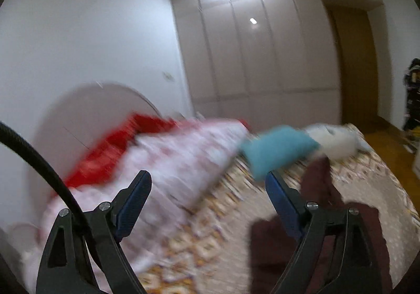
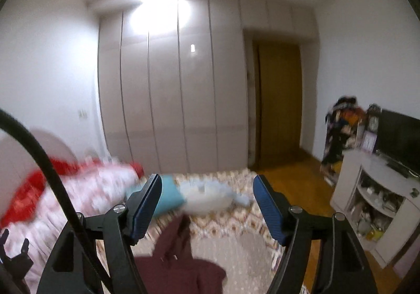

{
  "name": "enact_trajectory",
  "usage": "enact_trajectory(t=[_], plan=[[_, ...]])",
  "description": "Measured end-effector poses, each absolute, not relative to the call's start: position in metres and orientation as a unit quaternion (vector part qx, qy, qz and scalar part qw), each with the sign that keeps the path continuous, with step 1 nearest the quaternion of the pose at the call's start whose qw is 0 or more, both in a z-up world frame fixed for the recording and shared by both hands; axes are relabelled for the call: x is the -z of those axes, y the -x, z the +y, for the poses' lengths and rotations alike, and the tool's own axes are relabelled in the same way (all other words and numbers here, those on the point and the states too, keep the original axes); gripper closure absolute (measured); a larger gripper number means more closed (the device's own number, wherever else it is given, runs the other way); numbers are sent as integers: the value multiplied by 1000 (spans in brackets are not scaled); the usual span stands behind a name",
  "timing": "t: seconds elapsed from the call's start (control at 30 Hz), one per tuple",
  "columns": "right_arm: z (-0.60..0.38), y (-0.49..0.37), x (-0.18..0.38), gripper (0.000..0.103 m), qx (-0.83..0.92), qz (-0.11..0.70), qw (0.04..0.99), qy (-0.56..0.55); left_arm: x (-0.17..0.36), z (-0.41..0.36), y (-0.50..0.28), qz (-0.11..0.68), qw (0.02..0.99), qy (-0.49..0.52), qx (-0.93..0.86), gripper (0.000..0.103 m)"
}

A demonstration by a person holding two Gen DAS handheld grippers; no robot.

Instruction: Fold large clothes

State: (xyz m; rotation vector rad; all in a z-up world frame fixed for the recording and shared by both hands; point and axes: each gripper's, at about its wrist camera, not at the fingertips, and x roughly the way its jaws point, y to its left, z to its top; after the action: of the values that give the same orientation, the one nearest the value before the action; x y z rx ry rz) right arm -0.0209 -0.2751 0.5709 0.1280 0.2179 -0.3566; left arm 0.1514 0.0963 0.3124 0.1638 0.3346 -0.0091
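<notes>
Maroon garment (image 1: pixel 312 236) lies on the patterned bed cover (image 1: pixel 215 228), below and ahead of both tools. Seen past the left gripper (image 1: pixel 208 186), whose jaws gape wide with nothing between them, it sits off to the right. Under the right gripper (image 2: pixel 207 191), likewise spread and empty, it (image 2: pixel 178 265) lies nearly centred, long axis running away; the right seems nearer.

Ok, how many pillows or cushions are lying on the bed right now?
2. A teal cushion lies by the pink quilt, and a pale one sits right beside it toward the door side. Others may hide under the quilt; the frames are blurred.
</notes>
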Motion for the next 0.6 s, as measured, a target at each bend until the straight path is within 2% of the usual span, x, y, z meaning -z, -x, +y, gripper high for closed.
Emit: enact_trajectory(t=[0.1,0.17,0.23,0.4,0.6], plan=[[-289,-57,-500,27,176,175,966,-72,-226,84,-184,226,972,-46,39,25],[-295,-103,-451,29,170,215,958,-85,-161,76,-205,276,959,-23,55,49],[-303,-147,-400,34,161,255,949,-93,-100,64,-223,322,945,-3,50,58],[-309,-248,-267,35,133,345,922,-117,9,44,-266,389,920,32,21,58],[-293,-352,-154,35,89,397,900,-160,53,39,-284,376,926,15,-5,57]])
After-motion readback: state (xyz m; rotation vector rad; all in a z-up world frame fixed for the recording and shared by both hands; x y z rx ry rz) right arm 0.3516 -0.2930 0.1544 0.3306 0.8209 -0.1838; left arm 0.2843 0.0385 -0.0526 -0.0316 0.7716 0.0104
